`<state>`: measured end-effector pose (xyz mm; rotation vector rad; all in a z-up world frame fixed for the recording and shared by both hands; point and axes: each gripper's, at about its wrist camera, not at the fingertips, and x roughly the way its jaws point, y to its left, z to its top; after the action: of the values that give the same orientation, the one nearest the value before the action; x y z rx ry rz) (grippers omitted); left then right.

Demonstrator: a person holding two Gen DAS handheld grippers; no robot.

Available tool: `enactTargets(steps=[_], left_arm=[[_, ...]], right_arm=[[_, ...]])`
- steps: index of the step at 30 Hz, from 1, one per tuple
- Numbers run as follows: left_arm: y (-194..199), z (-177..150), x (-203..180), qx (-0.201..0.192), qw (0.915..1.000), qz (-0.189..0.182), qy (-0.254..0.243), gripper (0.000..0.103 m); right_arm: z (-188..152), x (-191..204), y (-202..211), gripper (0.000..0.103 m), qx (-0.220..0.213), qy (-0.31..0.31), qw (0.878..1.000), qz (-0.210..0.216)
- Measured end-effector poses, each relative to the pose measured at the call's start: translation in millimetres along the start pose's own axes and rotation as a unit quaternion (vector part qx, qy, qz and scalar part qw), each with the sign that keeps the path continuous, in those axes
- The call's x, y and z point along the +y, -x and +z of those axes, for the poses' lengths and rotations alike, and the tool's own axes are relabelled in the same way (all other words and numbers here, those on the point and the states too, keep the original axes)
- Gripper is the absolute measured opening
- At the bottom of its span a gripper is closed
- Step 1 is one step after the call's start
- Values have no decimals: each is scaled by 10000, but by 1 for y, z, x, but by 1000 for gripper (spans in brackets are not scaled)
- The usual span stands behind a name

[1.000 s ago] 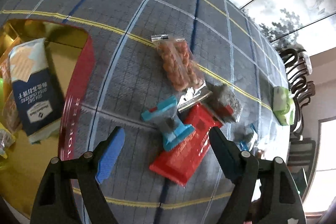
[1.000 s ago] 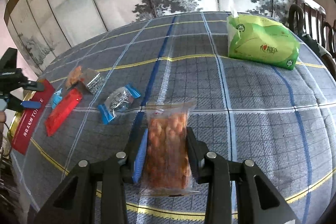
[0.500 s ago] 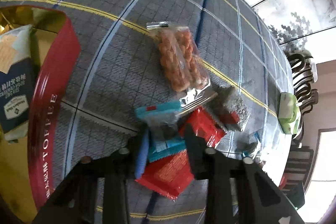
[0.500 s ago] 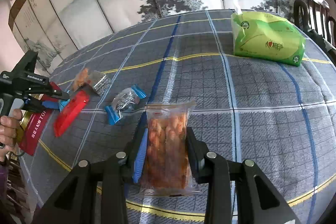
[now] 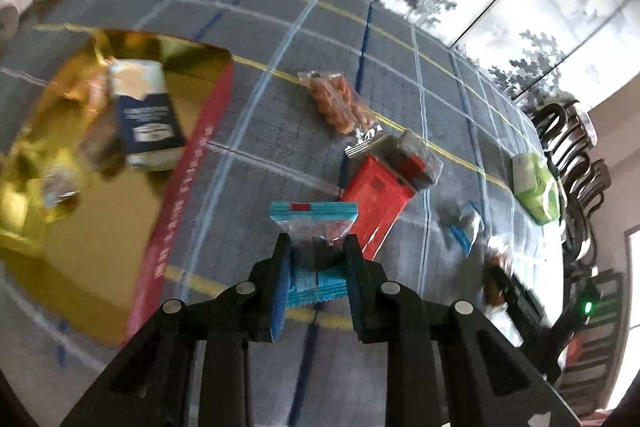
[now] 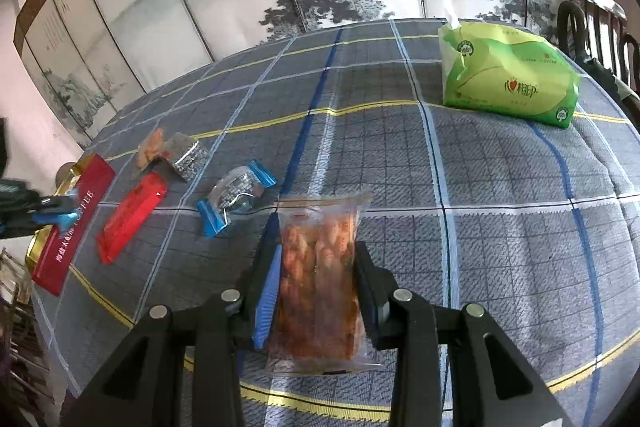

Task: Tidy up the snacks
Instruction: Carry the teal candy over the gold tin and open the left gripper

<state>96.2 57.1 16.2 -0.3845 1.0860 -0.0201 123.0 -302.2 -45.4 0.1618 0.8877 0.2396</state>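
woven matt tablecloth (image 6: 500,187); glossy gold-lined tin (image 5: 188,163); shiny plastic red wrapper (image 6: 132,215).

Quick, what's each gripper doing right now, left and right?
Left gripper: shut on the blue-ended snack packet, lifted off the tablecloth.
Right gripper: shut on the clear bag of orange snacks.

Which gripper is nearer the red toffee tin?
Left. The left gripper, shut on a blue-ended snack packet, hangs right beside the tin. The right gripper is across the table, several snacks away.
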Motion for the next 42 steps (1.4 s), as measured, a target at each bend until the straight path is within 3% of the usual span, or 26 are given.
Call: enactTargets(steps=[11,19,28,37,42], left_arm=[[50,-33,8,-832,9932,702,-419,22],[70,-37,24,-1212,9868,966,-464,22],[78,-33,47,-1396,9818,1240,-360,23],[68,-28,72,-1324,9805,1440,-180,23],[64,-25,85,-1365,9804,1416,-112,23]], right_arm=[[-1,11,-2,35,29,263,9990,-370],[-1,16,-3,35,46,393,9977,-557],[-2,19,-3,36,59,482,9965,-678],[-2,22,-4,36,68,529,9958,-742],[-2,22,-4,36,67,529,9958,-742]])
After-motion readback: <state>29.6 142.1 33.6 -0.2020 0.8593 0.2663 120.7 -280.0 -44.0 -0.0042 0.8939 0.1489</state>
